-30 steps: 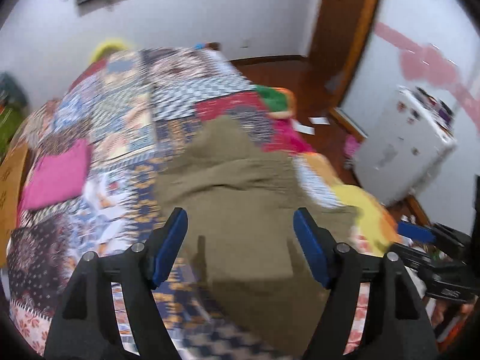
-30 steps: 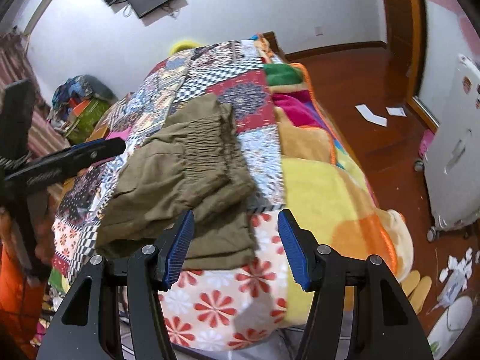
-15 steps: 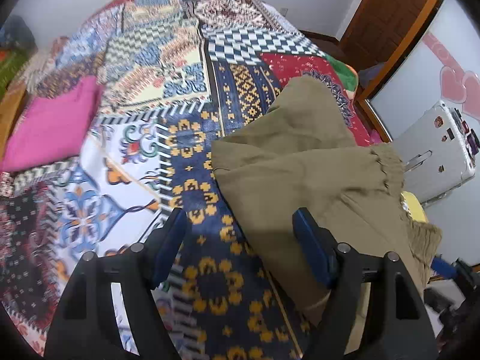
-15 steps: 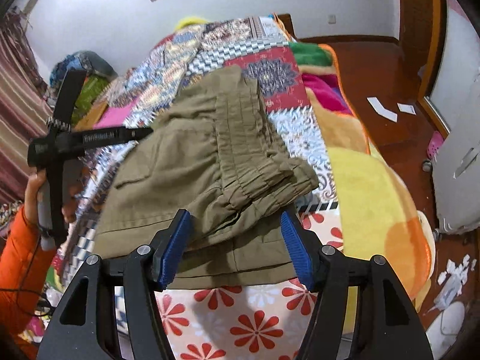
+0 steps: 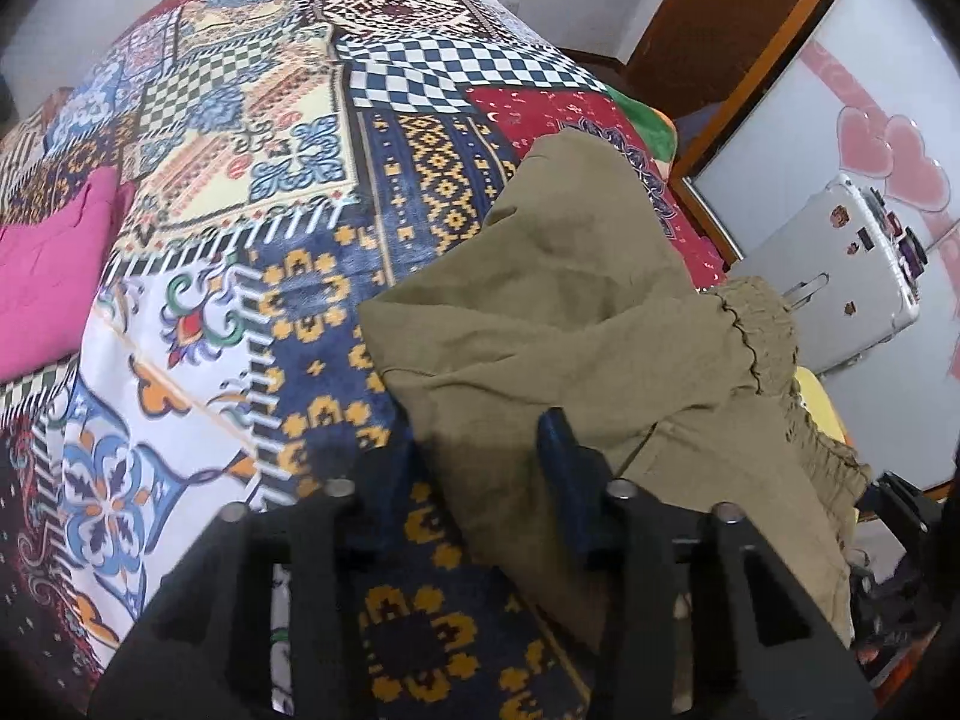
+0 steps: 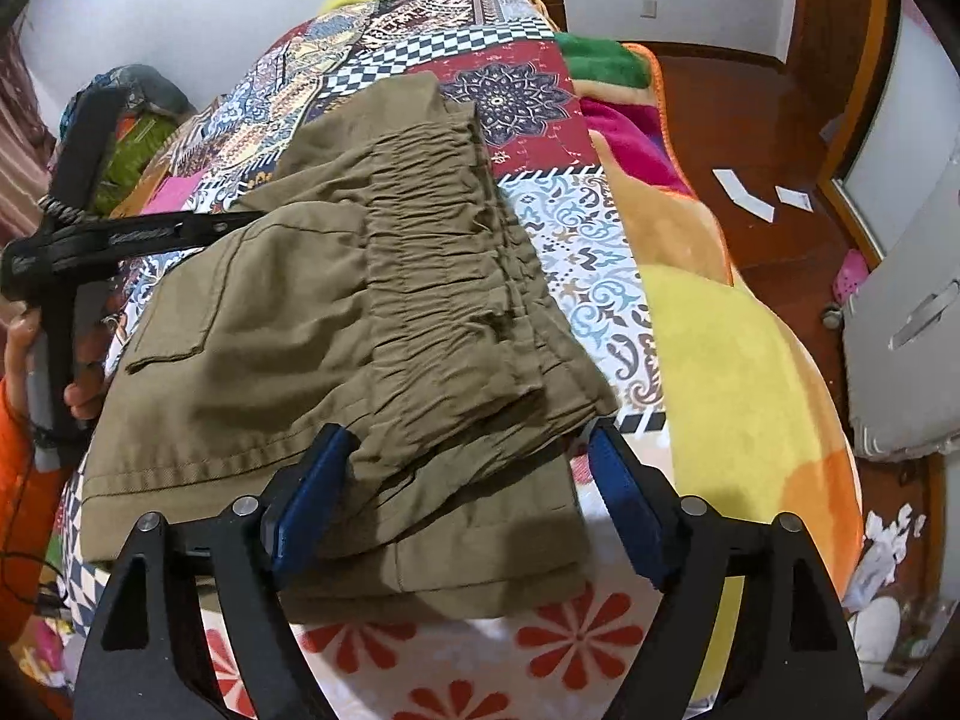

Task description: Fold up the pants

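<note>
1. One bed (image 6: pixel 750 360), spread with a patchwork quilt (image 5: pixel 252 180), carried everything; we saw the olive pants (image 6: pixel 336 324) lying on it in a thick bundle near the foot edge, the gathered waistband (image 6: pixel 444 228) on top and facing the right-hand side.
2. Compared with a second earlier, both wrist views sat lower and closer to the cloth, so the pants filled far more of each picture.
3. The left tongs (image 5: pixel 480 468) had just been closing: a second back they gaped over the pants, and now they stood narrow, with the left edge of the pants between the pads. Whether the pads already pressed the cloth we could not tell, as that part was blurred.
4. The right tongs (image 6: pixel 468 480) had just been opening and stood apart, straddling the near folded corner without pinching it.
5. We judged this as the start of a grasp for the next fold: left side nearly taken, right side not yet.
</note>
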The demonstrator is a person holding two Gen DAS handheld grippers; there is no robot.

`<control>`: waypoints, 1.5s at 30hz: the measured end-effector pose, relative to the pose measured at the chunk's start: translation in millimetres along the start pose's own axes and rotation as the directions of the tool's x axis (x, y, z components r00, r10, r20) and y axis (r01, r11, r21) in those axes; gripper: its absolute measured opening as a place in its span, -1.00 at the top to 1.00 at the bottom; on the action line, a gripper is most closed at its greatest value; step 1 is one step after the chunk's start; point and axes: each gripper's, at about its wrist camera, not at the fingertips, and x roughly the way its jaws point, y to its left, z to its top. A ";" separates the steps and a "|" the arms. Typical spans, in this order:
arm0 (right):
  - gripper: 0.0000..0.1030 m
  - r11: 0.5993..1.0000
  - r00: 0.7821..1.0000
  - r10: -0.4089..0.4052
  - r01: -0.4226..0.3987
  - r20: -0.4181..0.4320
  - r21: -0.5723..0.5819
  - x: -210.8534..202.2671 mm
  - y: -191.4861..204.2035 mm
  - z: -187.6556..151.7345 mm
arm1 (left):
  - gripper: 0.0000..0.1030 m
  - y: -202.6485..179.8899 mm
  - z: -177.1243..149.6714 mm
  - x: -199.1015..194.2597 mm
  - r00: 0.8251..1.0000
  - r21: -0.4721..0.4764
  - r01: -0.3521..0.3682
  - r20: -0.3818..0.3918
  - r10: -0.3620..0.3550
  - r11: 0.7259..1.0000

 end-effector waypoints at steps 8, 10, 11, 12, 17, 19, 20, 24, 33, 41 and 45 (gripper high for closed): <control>-0.50 0.995 0.995 -0.093 0.095 0.038 -0.035 -6.1 -5.1 8.9 | 0.64 -1.2 -37.1 -36.6 0.999 0.005 -0.026 0.035 0.026 1.000; -0.49 0.991 0.992 -0.117 0.120 0.056 -0.056 -11.0 -4.1 11.3 | 0.70 -2.5 -48.9 -49.1 0.999 -0.007 -0.024 0.048 0.025 1.000; -0.49 0.990 0.991 -0.117 0.122 0.071 -0.065 -16.2 -2.2 12.6 | 0.70 -2.6 -55.2 -55.5 0.998 -0.016 -0.016 0.054 0.017 1.000; -0.49 0.991 0.990 -0.112 0.118 0.082 -0.067 -20.5 -1.1 13.6 | 0.72 -2.6 -57.7 -58.2 0.998 -0.021 -0.013 0.055 0.014 1.000; -0.48 0.992 0.983 -0.085 0.098 0.161 -0.079 -49.2 11.5 15.8 | 0.76 -11.0 -80.8 -82.4 0.997 -0.038 -0.011 0.077 0.014 0.999; -0.48 0.992 0.981 -0.072 0.089 0.181 -0.089 -56.9 17.4 15.5 | 0.77 -15.1 -92.0 -92.3 0.996 -0.037 -0.013 0.089 0.016 0.999; -0.49 0.992 0.979 -0.066 0.086 0.191 -0.097 -60.6 21.1 14.5 | 0.77 -17.2 -98.2 -97.2 0.995 -0.037 -0.014 0.094 0.017 0.999; -0.49 0.988 0.979 -0.058 0.084 0.197 -0.127 -63.6 31.7 10.8 | 0.77 -21.3 -119.8 -110.4 0.995 -0.047 -0.004 0.102 0.009 0.999; -0.49 0.989 0.988 -0.030 0.052 0.152 -0.137 -52.5 42.8 -4.7 | 0.76 -30.6 -154.9 -134.0 0.995 -0.043 0.003 0.104 0.002 0.999; -0.49 0.984 0.992 -0.059 0.076 0.110 -0.162 -38.6 41.7 -18.5 | 0.76 -21.2 -174.3 -143.3 0.997 -0.071 0.023 0.076 -0.017 0.997; -0.49 0.988 0.991 -0.067 0.082 0.118 -0.131 -50.1 31.4 -17.0 | 0.76 -8.0 -183.2 -154.3 0.995 -0.083 -0.062 0.067 0.068 0.995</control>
